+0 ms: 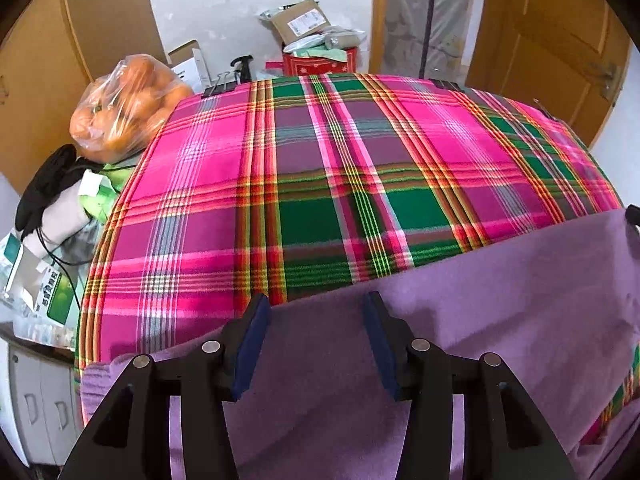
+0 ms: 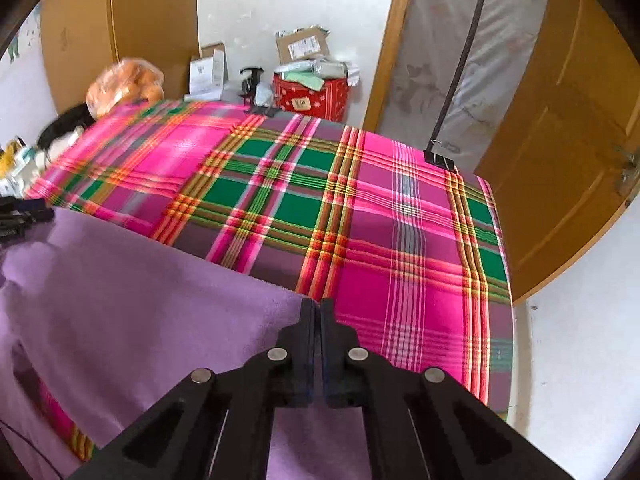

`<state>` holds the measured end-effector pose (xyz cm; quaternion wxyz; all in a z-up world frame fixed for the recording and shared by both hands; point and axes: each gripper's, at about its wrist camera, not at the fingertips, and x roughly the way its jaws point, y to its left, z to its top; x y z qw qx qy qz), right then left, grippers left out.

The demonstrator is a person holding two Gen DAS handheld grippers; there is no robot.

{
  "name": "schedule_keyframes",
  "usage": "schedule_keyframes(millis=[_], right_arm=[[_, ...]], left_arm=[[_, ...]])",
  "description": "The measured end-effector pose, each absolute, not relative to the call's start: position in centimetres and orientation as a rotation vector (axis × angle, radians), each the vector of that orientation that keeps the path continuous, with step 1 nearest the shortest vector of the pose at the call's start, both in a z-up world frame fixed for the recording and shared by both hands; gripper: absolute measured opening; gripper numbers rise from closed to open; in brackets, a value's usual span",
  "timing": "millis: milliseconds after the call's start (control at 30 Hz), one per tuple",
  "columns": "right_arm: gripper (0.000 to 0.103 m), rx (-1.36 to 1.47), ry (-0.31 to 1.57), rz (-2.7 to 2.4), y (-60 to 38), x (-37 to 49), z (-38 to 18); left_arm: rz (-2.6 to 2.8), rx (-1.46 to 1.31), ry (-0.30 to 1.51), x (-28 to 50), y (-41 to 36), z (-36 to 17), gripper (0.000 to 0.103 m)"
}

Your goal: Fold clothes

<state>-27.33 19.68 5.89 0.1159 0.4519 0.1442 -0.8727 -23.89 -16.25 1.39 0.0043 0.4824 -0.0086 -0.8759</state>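
Left gripper (image 1: 316, 312): fingers released, spread over purple garment (image 1: 500, 300) edge at 12 o'clock.
Right gripper (image 2: 318, 312): fingers clenched at garment's edge; grasp of cloth cannot be told.
Tabletop (image 1: 320, 180): under plaid cloth.

a table carries a pink, green and purple plaid cloth (image 1: 320, 184), held at its far edge by black binder clips (image 2: 439, 159). a purple garment (image 1: 500, 300) lies flat on the cloth's near part, its straight upper edge crossing the plaid.
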Motion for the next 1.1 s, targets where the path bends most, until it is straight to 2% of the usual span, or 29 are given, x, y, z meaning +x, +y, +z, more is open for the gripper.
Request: schedule_keyframes(millis=[267, 467, 533, 567, 633, 733, 800, 900, 1100], right_arm=[[0.003, 1.431, 0.498, -2.56, 18.3, -29.5, 2.8], [0.003, 1.307, 0.433, -2.625, 17.4, -25.8, 7.3], [0.004, 1.258, 0.34, -2.585, 16.9, -23.4, 9.2], [0.006, 1.247, 0.28, -2.52, 16.3, -22.2, 9.5], [0.016, 1.239, 0.184, -2.378, 14.9, -20.0, 9.7], [0.017, 1.27, 0.072, -2.113, 11.5, -17.1, 8.2], [0.02, 1.298, 0.049, -1.978, 8.8, -15.4, 6.7], [0.028, 1.31, 0.114, -1.905, 5.1, -14.4, 4.7], [0.03, 1.369, 0.051, -1.904, 2.2, -15.8, 2.6]], left_arm=[[-2.717, 1.523, 0.05, -25.0, -16.8, 1.4, 0.052], [-2.693, 1.565, 0.099, -23.4, -17.3, 1.9, 0.051], [-2.693, 1.571, 0.128, -22.4, -17.5, 2.2, 0.051], [-2.693, 1.574, 0.143, -21.9, -17.6, 2.3, 0.051], [-2.693, 1.58, 0.172, -20.9, -17.7, 2.6, 0.051], [-2.693, 1.589, 0.216, -19.4, -18.0, 3.0, 0.051], [-2.693, 1.605, 0.222, -18.5, -17.7, 3.0, 0.051], [-2.686, 1.637, 0.238, -17.5, -17.3, 2.7, 0.051], [-2.663, 1.663, 0.276, -17.3, -17.4, 2.2, 0.051]])
